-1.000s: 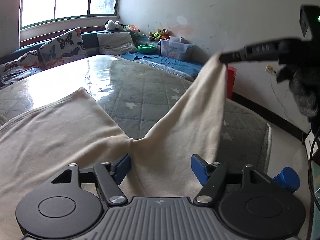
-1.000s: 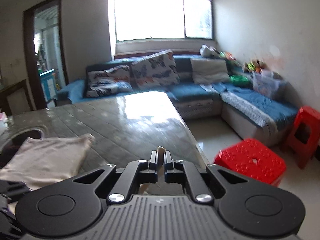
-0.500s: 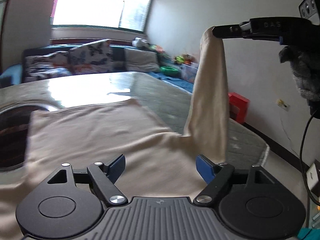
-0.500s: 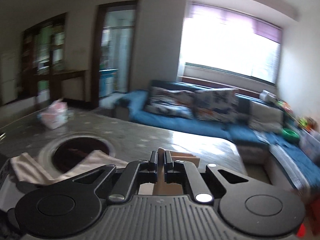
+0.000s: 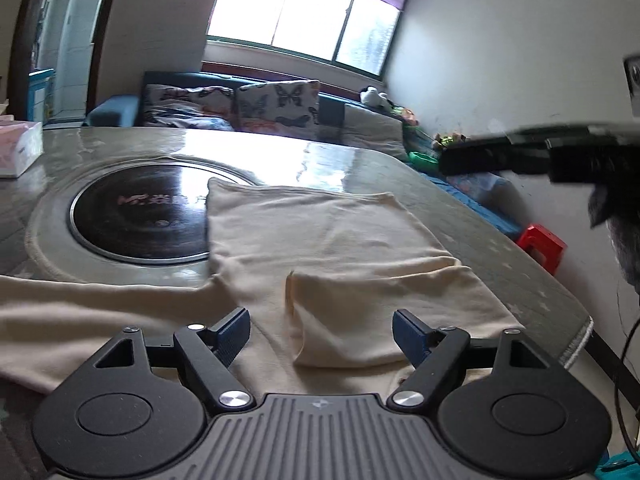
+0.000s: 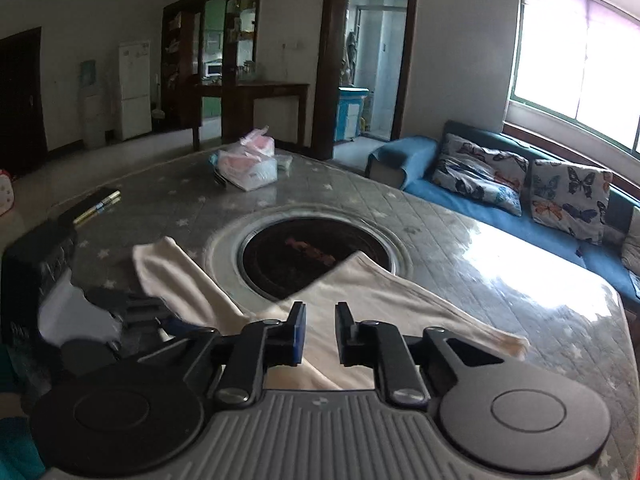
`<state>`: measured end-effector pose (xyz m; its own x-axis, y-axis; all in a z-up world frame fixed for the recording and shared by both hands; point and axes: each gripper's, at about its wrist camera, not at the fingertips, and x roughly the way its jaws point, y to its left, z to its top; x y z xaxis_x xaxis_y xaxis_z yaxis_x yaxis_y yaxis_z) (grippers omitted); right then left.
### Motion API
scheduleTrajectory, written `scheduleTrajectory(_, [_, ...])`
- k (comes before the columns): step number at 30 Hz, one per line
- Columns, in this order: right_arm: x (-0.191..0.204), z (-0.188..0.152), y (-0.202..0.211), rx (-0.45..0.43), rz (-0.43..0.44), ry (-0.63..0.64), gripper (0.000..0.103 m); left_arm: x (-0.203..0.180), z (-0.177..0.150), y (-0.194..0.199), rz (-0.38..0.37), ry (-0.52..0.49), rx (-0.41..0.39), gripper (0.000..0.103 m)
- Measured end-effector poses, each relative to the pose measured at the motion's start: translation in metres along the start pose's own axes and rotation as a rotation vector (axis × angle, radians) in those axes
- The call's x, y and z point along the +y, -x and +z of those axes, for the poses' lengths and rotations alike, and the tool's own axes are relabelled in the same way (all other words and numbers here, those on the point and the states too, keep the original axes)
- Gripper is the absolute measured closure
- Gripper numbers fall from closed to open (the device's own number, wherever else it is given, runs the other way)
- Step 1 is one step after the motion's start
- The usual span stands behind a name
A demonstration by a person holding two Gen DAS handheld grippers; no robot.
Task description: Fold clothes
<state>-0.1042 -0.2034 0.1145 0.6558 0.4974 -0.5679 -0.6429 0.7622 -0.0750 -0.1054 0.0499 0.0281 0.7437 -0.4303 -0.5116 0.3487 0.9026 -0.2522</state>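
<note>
A cream garment point(image 5: 328, 232) lies spread on the grey quilted table point(image 5: 472, 216), with one sleeve point(image 5: 384, 304) folded back over its body. My left gripper point(image 5: 322, 332) hovers low over that sleeve, open wide, with nothing between its blue pads point(image 5: 236, 330). My right gripper point(image 5: 452, 160) shows as a blurred black bar in the air at the right, free of the cloth. In the right wrist view, my right gripper point(image 6: 320, 332) has its jaws a little apart and opening. The garment point(image 6: 380, 300) lies below them, not pinched.
A round black hotplate point(image 5: 140, 216) is set into the table left of the garment. A plastic bag of tissues point(image 6: 248, 168) and a dark box point(image 6: 94, 204) lie further back. A blue sofa point(image 6: 460, 188) and a red stool point(image 5: 540, 244) stand beyond the table's edge.
The right gripper, shut on the sleeve's end, lifted it and carried it across. It has now let go, and the sleeve lies folded on the garment. Both views swung left.
</note>
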Motion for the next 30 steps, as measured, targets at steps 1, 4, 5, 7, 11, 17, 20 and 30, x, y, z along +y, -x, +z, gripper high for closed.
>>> scheduleTrajectory(1, [-0.007,-0.006,0.001,0.015,-0.018,-0.013,0.084,-0.001,0.001,0.000,0.005,-0.006,-0.002,0.024])
scheduleTrajectory(4, [-0.025,-0.027,0.004,0.076,-0.072,-0.050,0.083,-0.008,0.004,-0.004,0.014,-0.031,-0.006,0.027])
scheduleTrajectory(5, [-0.030,-0.035,0.003,0.099,-0.089,-0.059,0.083,-0.011,0.005,-0.007,0.014,-0.041,-0.004,0.028])
scheduleTrajectory(7, [-0.038,-0.055,0.002,0.146,-0.104,-0.090,0.083,-0.013,0.007,-0.014,0.019,-0.057,0.000,0.038])
scheduleTrajectory(11, [-0.044,-0.091,-0.001,0.210,-0.094,-0.140,0.083,-0.021,0.006,-0.025,0.026,-0.085,0.013,0.056])
scheduleTrajectory(17, [-0.049,-0.118,-0.004,0.255,-0.079,-0.168,0.083,-0.024,0.003,-0.035,0.056,-0.138,0.068,0.060])
scheduleTrajectory(20, [-0.055,-0.112,0.001,0.227,-0.079,-0.167,0.083,-0.025,0.008,-0.034,0.063,-0.148,0.063,0.061])
scheduleTrajectory(30, [-0.073,-0.104,-0.035,0.208,-0.095,-0.171,0.083,-0.035,0.017,-0.067,0.063,-0.162,0.102,0.061])
